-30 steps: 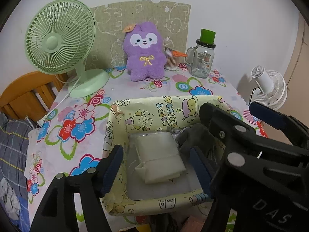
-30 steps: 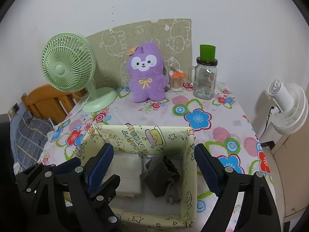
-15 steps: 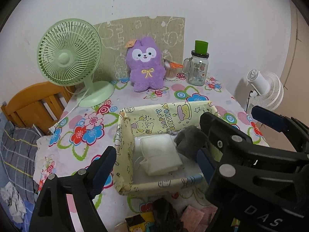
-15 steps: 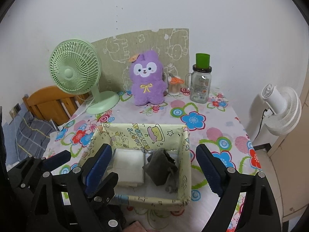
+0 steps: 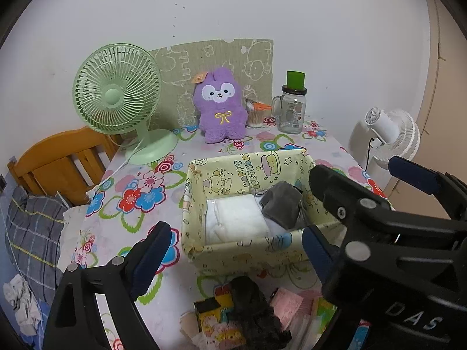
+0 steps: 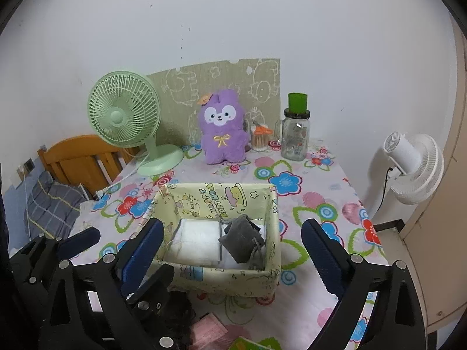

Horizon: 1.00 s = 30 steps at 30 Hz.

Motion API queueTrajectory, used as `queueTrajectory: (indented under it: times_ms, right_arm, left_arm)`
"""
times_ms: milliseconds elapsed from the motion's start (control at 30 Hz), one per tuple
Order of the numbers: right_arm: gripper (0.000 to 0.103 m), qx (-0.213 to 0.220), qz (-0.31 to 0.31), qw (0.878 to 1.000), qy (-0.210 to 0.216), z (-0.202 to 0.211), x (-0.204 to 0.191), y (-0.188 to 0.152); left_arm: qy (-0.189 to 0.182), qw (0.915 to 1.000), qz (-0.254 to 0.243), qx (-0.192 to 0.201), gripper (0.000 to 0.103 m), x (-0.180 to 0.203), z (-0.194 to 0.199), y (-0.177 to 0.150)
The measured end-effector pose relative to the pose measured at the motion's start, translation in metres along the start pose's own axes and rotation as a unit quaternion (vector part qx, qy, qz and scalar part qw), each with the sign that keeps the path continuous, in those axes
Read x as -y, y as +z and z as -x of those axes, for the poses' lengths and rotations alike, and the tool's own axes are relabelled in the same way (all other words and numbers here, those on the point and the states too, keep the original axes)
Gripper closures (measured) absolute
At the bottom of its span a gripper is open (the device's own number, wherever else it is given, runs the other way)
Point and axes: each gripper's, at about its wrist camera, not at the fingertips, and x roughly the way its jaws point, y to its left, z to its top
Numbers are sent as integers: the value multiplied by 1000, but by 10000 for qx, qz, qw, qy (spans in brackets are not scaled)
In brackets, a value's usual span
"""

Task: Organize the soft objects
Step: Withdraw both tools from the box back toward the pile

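A yellow cartoon-print fabric box (image 5: 248,252) (image 6: 224,277) stands on the flowered tablecloth. Inside lie a folded white pad (image 5: 236,218) (image 6: 198,239) on the left and a grey pouch (image 5: 281,205) (image 6: 240,237) on the right. My left gripper (image 5: 235,248) hovers before the box, jaws opening, nothing between the pads. My right gripper (image 6: 232,233) is beside it, jaws also opening and empty. A dark fuzzy item (image 5: 254,312), a pink packet (image 5: 286,303) and a small colourful box (image 5: 210,312) lie at the table's near edge. A purple plush (image 5: 220,108) (image 6: 223,129) sits at the back.
A green desk fan (image 5: 116,99) stands back left with its cord trailing over the table. A glass jar with a green lid (image 5: 292,110) and a swab cup (image 5: 255,115) stand back right. A white fan (image 5: 391,134) is off the right edge, a wooden frame (image 5: 58,163) on the left.
Both grippers have drawn back and up from the box, and their jaws have spread wider. The pad and pouch stay in the box. The items at the near edge have come into view.
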Motion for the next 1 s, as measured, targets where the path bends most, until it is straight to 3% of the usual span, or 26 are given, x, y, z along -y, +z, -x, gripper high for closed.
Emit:
queueTrajectory:
  times_ms: [467, 1000]
  right_arm:
    - [5, 105, 21, 9999, 52, 32, -5, -24]
    - [5, 214, 156, 9996, 96, 52, -12, -61]
  left_arm:
    - [69, 9997, 216, 125, 10, -11, 28, -28]
    - [19, 9997, 183, 174, 10, -4, 35, -64]
